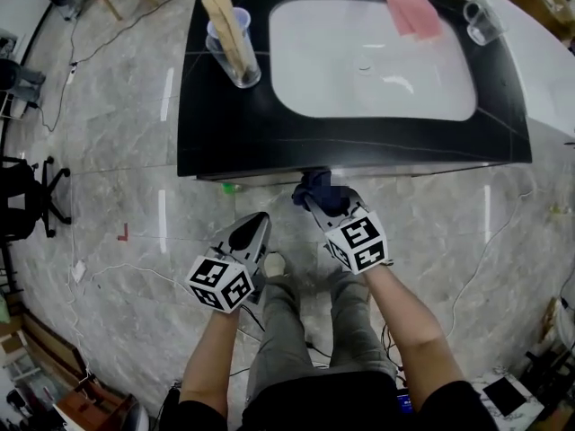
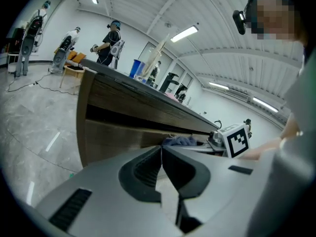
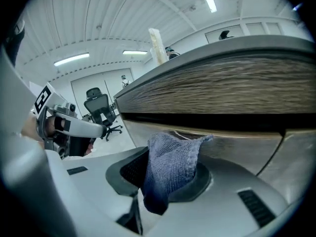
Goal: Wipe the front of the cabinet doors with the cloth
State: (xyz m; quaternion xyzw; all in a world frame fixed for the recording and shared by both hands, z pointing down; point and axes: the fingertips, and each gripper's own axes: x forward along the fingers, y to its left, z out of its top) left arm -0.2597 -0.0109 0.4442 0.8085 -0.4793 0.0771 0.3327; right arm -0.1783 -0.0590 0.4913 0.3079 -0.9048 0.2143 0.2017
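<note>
Two grippers: a person is holding one in each hand, facing the vanity's wooden cabinet doors (image 2: 111, 142).
Left gripper (image 1: 259, 223): hovering at the near left, jaws pressed together on nothing, stopping short of the doors.
Right gripper (image 1: 316, 201): pinching the blue cloth (image 3: 170, 167), seemingly pressing it against the door front just under the black countertop (image 1: 225, 142).
Cloth handling: appearing light, soft and floppy; pinching it by a bunched fold is leaving a loose flap for wiping.

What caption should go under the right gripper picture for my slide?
The right gripper holds a blue cloth up by the wooden cabinet.
</note>
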